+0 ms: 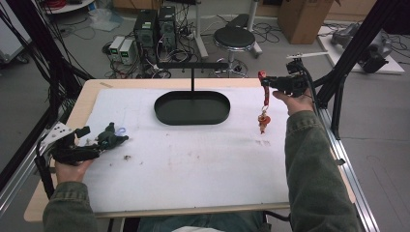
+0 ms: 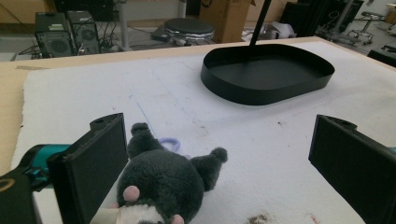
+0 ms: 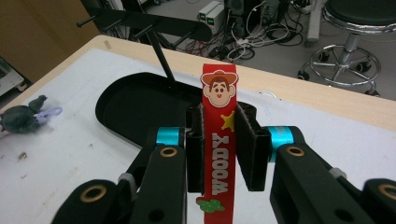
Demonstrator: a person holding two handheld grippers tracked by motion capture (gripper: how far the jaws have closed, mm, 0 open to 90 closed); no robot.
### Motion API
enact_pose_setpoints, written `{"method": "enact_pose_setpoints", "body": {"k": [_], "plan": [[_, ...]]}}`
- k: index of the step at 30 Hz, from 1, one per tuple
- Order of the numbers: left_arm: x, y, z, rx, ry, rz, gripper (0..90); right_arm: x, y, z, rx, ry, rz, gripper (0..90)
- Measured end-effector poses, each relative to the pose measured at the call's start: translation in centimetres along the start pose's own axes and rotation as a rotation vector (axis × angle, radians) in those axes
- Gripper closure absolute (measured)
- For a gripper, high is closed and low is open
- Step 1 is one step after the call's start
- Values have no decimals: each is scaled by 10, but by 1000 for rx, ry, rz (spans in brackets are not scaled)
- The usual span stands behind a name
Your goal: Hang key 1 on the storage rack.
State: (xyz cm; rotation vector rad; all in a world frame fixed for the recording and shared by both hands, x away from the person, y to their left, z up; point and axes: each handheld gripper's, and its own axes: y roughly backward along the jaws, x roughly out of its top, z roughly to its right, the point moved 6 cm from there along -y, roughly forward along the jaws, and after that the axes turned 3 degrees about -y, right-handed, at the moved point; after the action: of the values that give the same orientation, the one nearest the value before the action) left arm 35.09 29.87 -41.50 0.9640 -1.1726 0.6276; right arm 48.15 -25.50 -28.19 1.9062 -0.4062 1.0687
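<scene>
— While the right hand-held gripper [image 3: 219, 149] is raised over the far right part of the worktop [image 1: 193, 159], what is it carrying?

— Its jaws are closed on a red Woody strap [image 3: 218, 154], a flat ribbon printed with a cowboy face, a star and lettering. From the high view the strap hangs straight down from the gripper, with a small orange charm [image 1: 263, 121] at its lower end, just above or barely touching the white surface; which of the two cannot be told.

— How would it handle?

— Probably light and limp. It dangles freely, so it would likely swing with any quick move. A pinch across the flat of the ribbon near its top, as now, looks secure.

— And the left hand-held gripper [image 2: 219, 154]?

— Its jaws stand wide apart, low at the left edge of the worktop. A grey plush mouse toy [image 2: 163, 182] lies between them, close against the left jaw, with a pale purple loop [image 2: 170, 143] behind it. Nothing is clamped.

— Where should the mouse be taken?

— Around its plump body, probably. It looks soft and squashy, so the jaws would sink in before holding. The loop is thin and lies flat, a harder target.

— Anything else nearby?

— A black oval tray [image 1: 192, 107] with an upright T-bar stand [image 1: 192, 70] sits at the far middle, well apart from both toys.
</scene>
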Motion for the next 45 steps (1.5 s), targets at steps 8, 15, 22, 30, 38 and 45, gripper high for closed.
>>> {"method": "enact_pose_setpoints", "body": {"k": [8,15,22,30,38,45], "plan": [[-1,-1,1,-5,-7,-7,49,11,-13,-16,36,-13,0,753],[0,-2,0,-11,-12,-6,49,28,-20,-27,44,-5,10,753],[0,-2,2,-27,-10,0,49,38,-28,-31,38,-9,4,752],[0,-3,3,-28,-13,-2,49,49,-39,-42,36,-5,10,752],[0,-4,3,-35,-10,-7,49,59,-55,-50,35,-3,20,752],[-1,-3,5,-36,-15,-11,49,61,-80,-50,26,-15,29,752]]}}
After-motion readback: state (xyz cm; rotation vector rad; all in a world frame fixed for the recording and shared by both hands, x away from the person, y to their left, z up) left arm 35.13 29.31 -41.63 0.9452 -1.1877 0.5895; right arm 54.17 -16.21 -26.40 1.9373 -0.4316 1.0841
